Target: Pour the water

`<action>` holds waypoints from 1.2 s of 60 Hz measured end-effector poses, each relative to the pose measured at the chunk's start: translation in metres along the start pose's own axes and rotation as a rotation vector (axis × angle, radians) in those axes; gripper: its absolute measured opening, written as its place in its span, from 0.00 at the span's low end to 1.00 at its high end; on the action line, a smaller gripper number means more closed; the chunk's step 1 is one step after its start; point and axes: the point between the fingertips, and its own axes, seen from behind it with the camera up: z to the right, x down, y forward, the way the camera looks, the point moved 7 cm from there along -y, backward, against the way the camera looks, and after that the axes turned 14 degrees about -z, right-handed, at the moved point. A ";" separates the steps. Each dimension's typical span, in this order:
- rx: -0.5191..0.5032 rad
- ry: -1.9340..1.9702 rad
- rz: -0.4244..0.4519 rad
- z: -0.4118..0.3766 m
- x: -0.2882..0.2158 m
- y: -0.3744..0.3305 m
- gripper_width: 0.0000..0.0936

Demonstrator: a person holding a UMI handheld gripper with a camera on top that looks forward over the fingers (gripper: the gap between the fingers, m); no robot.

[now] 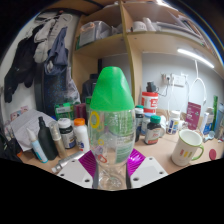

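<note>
The bottle (111, 128) is filling the gap between the gripper (111, 162) fingers, blocking the way ahead. Jars (66, 133) are crowding the left; a mug (187, 148) is standing right, seemingly with bare tabletop (158, 152) between.

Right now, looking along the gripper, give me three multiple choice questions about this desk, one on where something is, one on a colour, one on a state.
1. Where is the bottle?
A. Between the fingers of the gripper
B. On the shelf
C. Lying beside the mug

2. What colour is the bottle's cap?
A. Red
B. Green
C. White

3. How does the bottle stand?
A. On its side
B. Upside down
C. Upright, cap on

Answers:
1. A, the clear bottle rises between the two purple pads, close to the camera.
2. B, the tall cap is bright green.
3. C, its body is vertical with the cap still on top.

The mug stands on the table off to one side, beyond the fingers.
</note>
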 end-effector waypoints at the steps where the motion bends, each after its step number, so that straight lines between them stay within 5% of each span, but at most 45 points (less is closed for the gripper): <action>1: -0.005 0.004 -0.010 0.000 -0.001 0.000 0.40; 10: -0.094 0.132 -0.011 0.011 -0.037 -0.014 0.40; 20: -0.315 0.727 -0.029 0.047 -0.088 -0.029 0.40; 32: -0.533 1.363 -0.109 0.092 -0.089 -0.018 0.40; 50: -0.895 1.986 -0.068 0.113 -0.112 -0.008 0.40; 63: -1.005 2.178 0.041 0.131 -0.127 -0.014 0.40; 72: -1.010 2.174 0.030 0.130 -0.128 -0.013 0.40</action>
